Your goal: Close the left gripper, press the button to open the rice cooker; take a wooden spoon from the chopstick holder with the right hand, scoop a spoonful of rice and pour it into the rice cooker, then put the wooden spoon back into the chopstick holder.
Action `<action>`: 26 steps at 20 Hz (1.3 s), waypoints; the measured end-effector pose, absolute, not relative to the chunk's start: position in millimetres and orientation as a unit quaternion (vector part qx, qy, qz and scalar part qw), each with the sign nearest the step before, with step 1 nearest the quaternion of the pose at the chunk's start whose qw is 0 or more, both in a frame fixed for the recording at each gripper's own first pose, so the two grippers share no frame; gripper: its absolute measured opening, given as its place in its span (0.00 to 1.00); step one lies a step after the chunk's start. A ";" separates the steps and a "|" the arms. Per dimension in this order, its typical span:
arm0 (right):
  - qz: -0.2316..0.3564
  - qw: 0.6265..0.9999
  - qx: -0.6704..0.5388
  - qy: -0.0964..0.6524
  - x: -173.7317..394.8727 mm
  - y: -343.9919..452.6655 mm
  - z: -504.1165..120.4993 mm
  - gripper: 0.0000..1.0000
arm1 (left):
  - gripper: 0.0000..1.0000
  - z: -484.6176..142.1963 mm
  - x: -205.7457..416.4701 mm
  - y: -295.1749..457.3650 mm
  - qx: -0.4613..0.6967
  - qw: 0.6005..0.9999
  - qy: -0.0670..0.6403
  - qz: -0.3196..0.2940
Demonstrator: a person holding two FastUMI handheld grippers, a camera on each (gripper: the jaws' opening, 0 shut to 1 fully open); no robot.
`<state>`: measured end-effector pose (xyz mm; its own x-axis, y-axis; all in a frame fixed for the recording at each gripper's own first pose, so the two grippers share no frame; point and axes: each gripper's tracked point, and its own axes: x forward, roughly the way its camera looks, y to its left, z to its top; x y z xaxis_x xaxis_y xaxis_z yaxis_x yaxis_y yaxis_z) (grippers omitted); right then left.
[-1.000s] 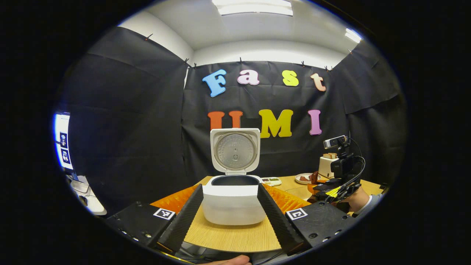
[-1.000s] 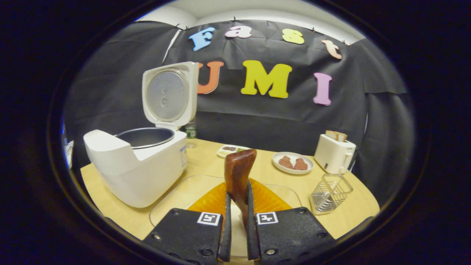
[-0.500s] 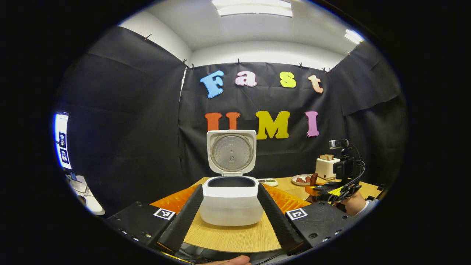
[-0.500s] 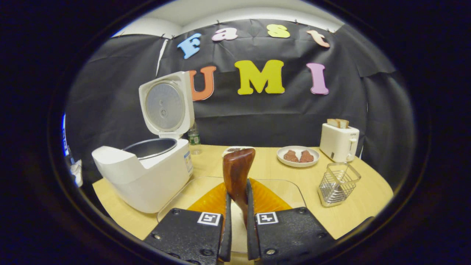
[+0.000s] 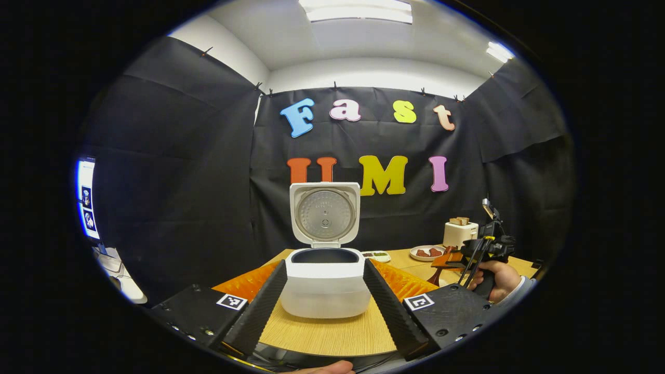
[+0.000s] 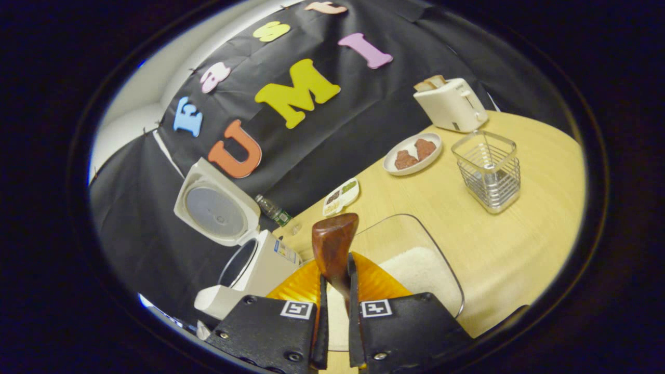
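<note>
White plastic fronts the left gripper view: the rice cooker stands at centre frame on the pale wooden table, its lid up and the ribbed metal inner plate facing the camera. The left gripper frames the cooker body with its jaws spread wide and nothing between them. At the right edge of this frame a hand holds the right gripper, rolled over, with the dark wooden spoon sticking out of it low over the table.

In the right gripper view the whole scene sits tilted. The right gripper at bottom centre is clamped on the spoon's handle, the glossy reddish-brown bowl rising just above the fingertips. Beneath it lies a clear, round-cornered container holding white rice. The wire chopstick holder, a square open basket, stands at upper right, well apart from the container; the cooker lies at lower left, pot mouth open.

The step in hand looks like the scoop. To do it well, I would dip the spoon's bowl into the deeper part of the rice, then roll the wrist back level before lifting, since loose grains will slide off a smooth wooden bowl at any tilt. The grip must stay firm, as the slick handle could twist between the jaws.
</note>
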<state>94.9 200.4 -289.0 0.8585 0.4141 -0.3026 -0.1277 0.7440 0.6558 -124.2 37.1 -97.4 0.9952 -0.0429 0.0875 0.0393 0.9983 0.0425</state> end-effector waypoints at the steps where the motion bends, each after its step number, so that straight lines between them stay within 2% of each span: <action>1: 0.146 0.893 0.361 0.227 97.8 195.0 -290.4 0.21 | 0.94 -98.6 -122.2 36.9 0.022 0.999 -0.043 -0.019; 6: 0.148 0.812 0.519 0.220 96.9 180.8 -266.6 0.20 | 0.94 -107.9 -121.7 40.3 0.014 0.999 -0.029 -0.014; 12: 0.155 0.755 0.613 0.171 86.3 149.8 -230.6 0.20 | 0.94 -111.8 -118.6 40.4 0.009 0.999 -0.025 -0.022; 14: 0.163 0.706 0.667 0.172 79.5 145.9 -225.4 0.20 | 0.94 -111.4 -119.3 39.2 0.009 0.999 -0.027 -0.024; 17: 0.188 0.601 0.751 0.198 74.8 149.5 -216.1 0.20 | 0.94 -110.9 -120.4 40.1 0.012 0.999 -0.028 -0.023; 18: 0.203 0.580 0.764 0.196 73.5 151.2 -207.3 0.24 | 0.94 -110.0 -121.0 41.0 0.012 0.999 -0.030 -0.021; 19: 0.214 0.567 0.773 0.189 73.3 149.6 -196.2 0.20 | 0.94 -110.7 -120.7 40.9 0.010 0.999 -0.032 -0.020; 22: 0.190 0.562 0.781 0.198 76.5 154.2 -193.8 0.19 | 0.94 -109.9 -123.7 43.1 0.001 0.999 -0.035 -0.016; 26: 0.103 0.575 0.752 0.306 68.0 186.1 -234.5 0.20 | 0.94 -99.6 -142.7 60.9 0.000 0.999 -0.049 -0.019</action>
<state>68.0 186.1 -234.5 0.7911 0.5792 -0.1968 0.3414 -0.1511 0.9277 -142.7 60.9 -99.6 0.9945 -0.0375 0.0978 0.0375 0.9993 0.0018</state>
